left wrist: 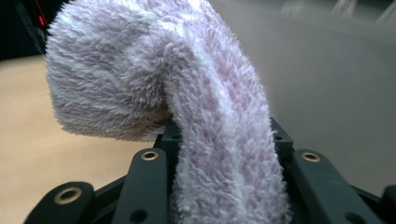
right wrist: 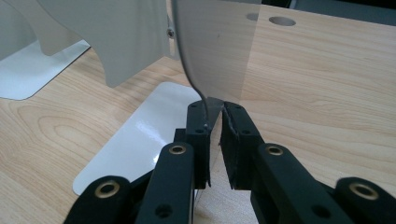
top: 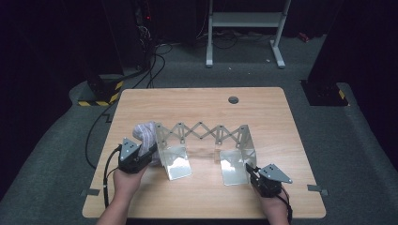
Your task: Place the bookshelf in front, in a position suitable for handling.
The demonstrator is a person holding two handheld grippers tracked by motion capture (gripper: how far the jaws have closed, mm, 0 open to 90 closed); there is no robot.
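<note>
The left tool (top: 149,151) is clamped on a fluffy pale-lilac cloth (left wrist: 187,93), soft pile bunched into a rounded wad that rises beside the left end plate of the rack (top: 202,133), near the surface's (top: 197,101) left edge. The right tool (right wrist: 214,122) is nipped shut on the thin lower edge of the rack's right end plate, towards the near right corner.

My worry is that the cloth may snag on the scissor lattice or slip from the grip, since the plush gives under pressure. The rack could also slide or fold if the right hold loosens, because smooth, glossy sheet metal offers little friction. The surface is pale wood grain.
</note>
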